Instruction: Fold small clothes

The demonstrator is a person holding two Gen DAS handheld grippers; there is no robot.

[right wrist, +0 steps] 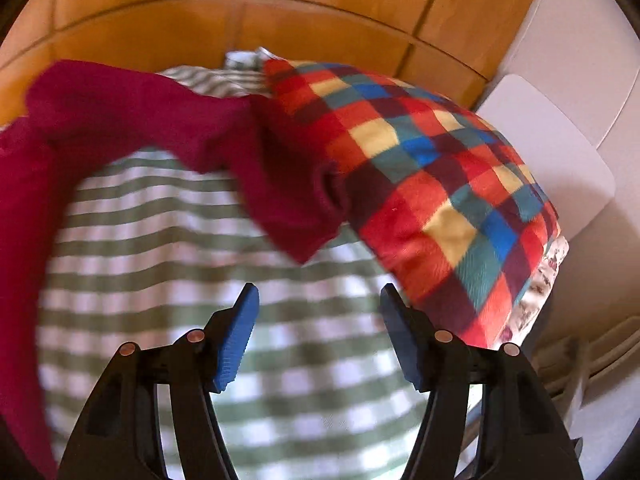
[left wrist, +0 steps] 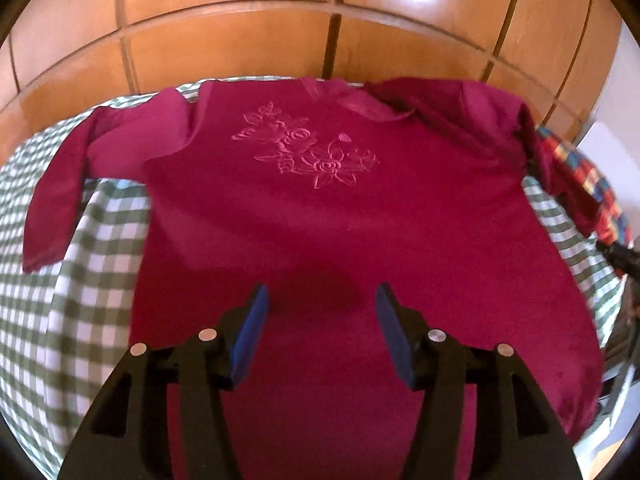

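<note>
bed cover (left wrist: 92, 264), green and white check: the work surface, soft, gives under pressure; a wooden panelled wall stands behind it.

top (left wrist: 320, 220), magenta, long-sleeved, tone-on-tone floral embroidery (left wrist: 308, 148) on the chest: lies face up and spread flat on the cover, neckline at the far side, hem towards the camera. judged light, limp, soft knit, not slippery and not fragile; it will drape and sag wherever it is unsupported, so two holds at once suit it better than one. best holds: shoulder seam and hem corner on one side, or a cuff.

pillow (right wrist: 432, 184), multicoloured check: at the right side of the cover, plump; the end of the right sleeve rests against it.

left sleeve (left wrist: 60, 188): angled out and down the cover, flat, free to take by the cuff.

right sleeve (right wrist: 256, 152): bunched, cuff opening gaping against the pillow; needs drawing straight before it folds inward.

left gripper (left wrist: 320, 296): above the lower body of the top, blue pads well apart, nothing between them.

right gripper (right wrist: 318, 294): above bare cover just short of the right cuff, jaws wide, empty.
</note>
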